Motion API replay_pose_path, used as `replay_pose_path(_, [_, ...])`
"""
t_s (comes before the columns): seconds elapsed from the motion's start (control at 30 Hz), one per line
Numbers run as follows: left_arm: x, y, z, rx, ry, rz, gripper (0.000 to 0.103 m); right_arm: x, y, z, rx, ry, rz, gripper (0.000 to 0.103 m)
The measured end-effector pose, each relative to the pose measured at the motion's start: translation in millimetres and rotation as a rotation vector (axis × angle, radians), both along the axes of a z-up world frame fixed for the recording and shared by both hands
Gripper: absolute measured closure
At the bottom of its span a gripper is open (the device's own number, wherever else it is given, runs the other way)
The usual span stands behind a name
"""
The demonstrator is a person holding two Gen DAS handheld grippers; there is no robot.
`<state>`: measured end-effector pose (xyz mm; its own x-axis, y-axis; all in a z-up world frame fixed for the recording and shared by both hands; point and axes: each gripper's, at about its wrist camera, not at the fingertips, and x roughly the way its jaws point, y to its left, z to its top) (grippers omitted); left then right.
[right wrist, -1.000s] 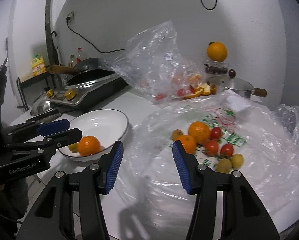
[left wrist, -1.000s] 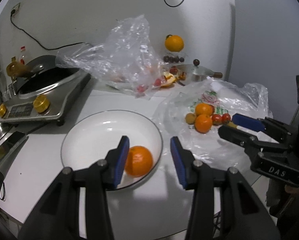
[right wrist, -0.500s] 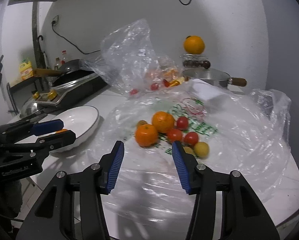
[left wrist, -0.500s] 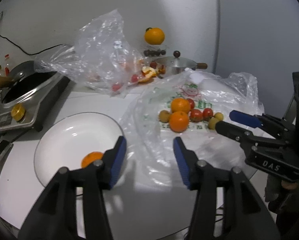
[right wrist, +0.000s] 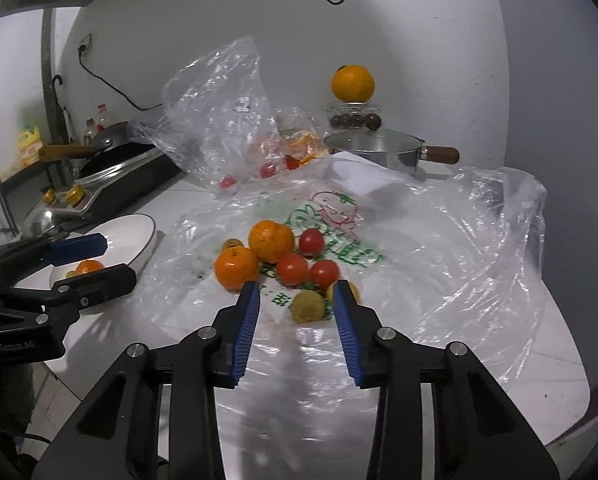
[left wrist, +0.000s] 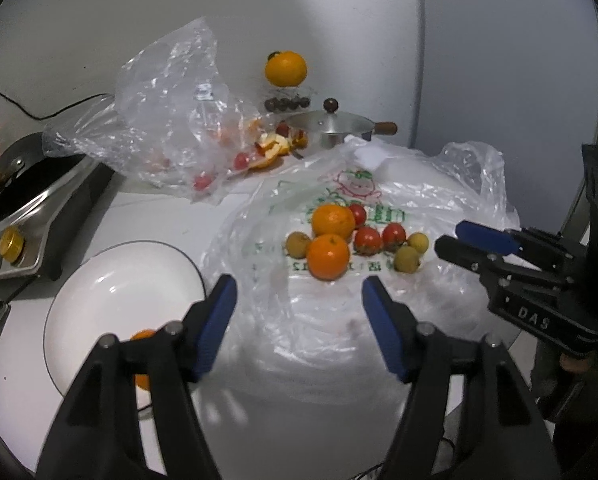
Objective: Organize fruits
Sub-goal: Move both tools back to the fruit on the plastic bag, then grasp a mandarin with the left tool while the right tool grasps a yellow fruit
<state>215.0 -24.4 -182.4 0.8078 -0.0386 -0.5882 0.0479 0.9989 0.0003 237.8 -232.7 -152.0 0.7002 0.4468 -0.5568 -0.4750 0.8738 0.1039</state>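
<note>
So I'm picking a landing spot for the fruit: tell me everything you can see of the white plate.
The white plate is round and shallow, glossy like ceramic, with a thin dark rim. It sits flat on the white counter, left of the spread plastic bag and in front of the cooker. One orange lies in it near the front edge, with a small yellowish fruit beside it. The left gripper partly hides that edge; the rest is bare.

A: Left gripper (left wrist: 297, 296)?
B: Angled downward, blue pads well apart, jaws opening, nothing between them.
A: Right gripper (right wrist: 295, 298)?
B: Angled downward too, jaws narrow and closing. Whether its pads (right wrist: 249, 312) touch anything cannot be told.
</note>
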Motion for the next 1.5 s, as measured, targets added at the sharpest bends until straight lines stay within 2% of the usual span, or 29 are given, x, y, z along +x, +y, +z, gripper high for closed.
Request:
replay_pose_path(0.17, [11.8, -5.9, -1.1, 0.007, 0.011, -0.007, 0.036, 7.5, -6.7, -1.8, -0.013, 0.002, -0.015, 0.072])
replay_pose_path(0.63, [49.7, -20.5, -11.6, 0.004, 0.048, -0.028, 0.036, 37.3, -10.6, -12.7, -0.033, 0.071, -0.007, 0.076])
replay_pose_path(1.0, [80.5, -31.8, -24.9, 0.003, 0.121, 0.011, 0.037, 55.5, -3.1, -19.8, -0.049, 0.126, 0.085, 0.076])
replay_pose_path(1.17, [98.6, -32.8, -31.5, -0.009, 0.173, 0.045, 0.038, 64.8, -10.5, -22.8, -0.011, 0.174, 0.112, 0.076])
replay_pose_path(1.33, [110.7, -37.5, -40.4, 0.015, 0.220, 0.058, 0.040, 73.0, -15.2, -25.9, 0.025, 0.219, 0.120, 0.076])
replay_pose_path(1.4, [113.8, -37.8, -43.7, 0.014, 0.232, 0.062, 0.045, 77.0, -18.7, -27.3, 0.041, 0.240, 0.115, 0.076])
replay_pose_path(1.5, [116.5, -38.1, -49.9, 0.016, 0.248, 0.069, 0.048, 81.8, -20.6, -30.3, 0.045, 0.268, 0.108, 0.076])
